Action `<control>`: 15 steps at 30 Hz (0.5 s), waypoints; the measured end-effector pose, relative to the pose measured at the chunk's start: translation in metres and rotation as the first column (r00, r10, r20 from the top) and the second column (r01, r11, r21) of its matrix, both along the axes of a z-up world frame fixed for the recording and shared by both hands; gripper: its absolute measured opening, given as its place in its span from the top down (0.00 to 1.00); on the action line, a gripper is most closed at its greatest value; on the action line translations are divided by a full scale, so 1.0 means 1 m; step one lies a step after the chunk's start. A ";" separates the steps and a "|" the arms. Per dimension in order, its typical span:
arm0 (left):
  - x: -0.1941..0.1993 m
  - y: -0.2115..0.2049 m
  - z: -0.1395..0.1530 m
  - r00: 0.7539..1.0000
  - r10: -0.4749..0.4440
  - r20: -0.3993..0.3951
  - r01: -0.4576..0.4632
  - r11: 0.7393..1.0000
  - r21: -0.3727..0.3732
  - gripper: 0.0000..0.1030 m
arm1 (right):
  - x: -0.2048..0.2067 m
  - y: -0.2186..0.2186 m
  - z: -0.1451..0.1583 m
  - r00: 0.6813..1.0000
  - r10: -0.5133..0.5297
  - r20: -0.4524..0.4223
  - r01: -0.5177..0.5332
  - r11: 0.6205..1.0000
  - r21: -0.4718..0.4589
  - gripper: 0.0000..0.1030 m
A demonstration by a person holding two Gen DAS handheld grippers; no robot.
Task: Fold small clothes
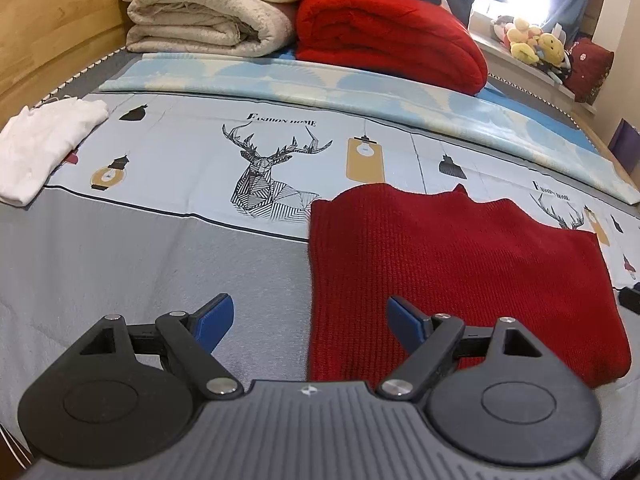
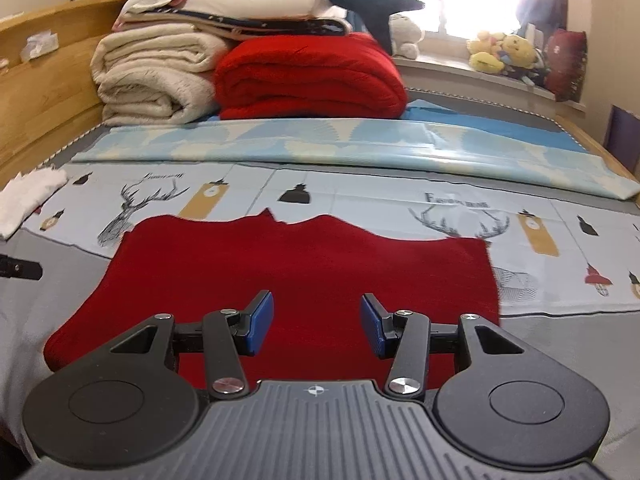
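The red knit garment (image 2: 304, 280) lies spread flat on the bed (image 1: 120, 264), over the deer-print sheet (image 1: 192, 160), probably smoothed out so its edges can be lifted and folded. The left gripper (image 1: 310, 320) hangs over its left edge with fingers spread wide, nothing between them. The right gripper (image 2: 317, 322) hovers above the garment's near middle, fingers partly spread, pinching nothing. A white garment (image 1: 40, 148) waits crumpled at the far left. No containers show; folded blankets (image 2: 160, 68) are stacked at the headboard.

Home bedroom: bed (image 2: 560, 320), stacked blankets (image 2: 160, 76), plush toys (image 2: 504, 54) on windowsill.
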State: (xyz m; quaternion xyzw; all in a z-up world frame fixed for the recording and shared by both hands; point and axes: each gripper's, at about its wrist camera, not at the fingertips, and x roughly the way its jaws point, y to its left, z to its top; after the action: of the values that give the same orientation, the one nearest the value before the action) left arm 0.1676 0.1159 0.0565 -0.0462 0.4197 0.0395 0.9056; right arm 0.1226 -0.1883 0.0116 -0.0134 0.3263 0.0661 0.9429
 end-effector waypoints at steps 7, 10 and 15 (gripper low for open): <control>0.000 0.007 0.000 1.000 0.014 -0.011 -0.014 1.000 -0.022 0.15 | 0.002 0.057 -0.012 0.993 0.115 -0.027 -0.117 0.991 -0.069 0.51; 0.000 0.010 -0.001 1.000 0.015 -0.016 -0.016 0.999 -0.028 0.15 | 0.001 0.082 -0.021 0.984 0.172 -0.045 -0.176 0.980 -0.097 0.51; 0.003 0.015 -0.002 0.999 0.026 -0.029 -0.027 0.998 -0.050 0.15 | -0.006 0.123 -0.038 0.960 0.267 -0.079 -0.276 0.951 -0.140 0.51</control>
State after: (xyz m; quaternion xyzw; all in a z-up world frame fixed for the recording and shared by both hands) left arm 0.1708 0.1313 0.0549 -0.0738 0.4325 0.0415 0.8977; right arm 0.1161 -0.0653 -0.0260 -0.1270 0.3532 0.1710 0.9110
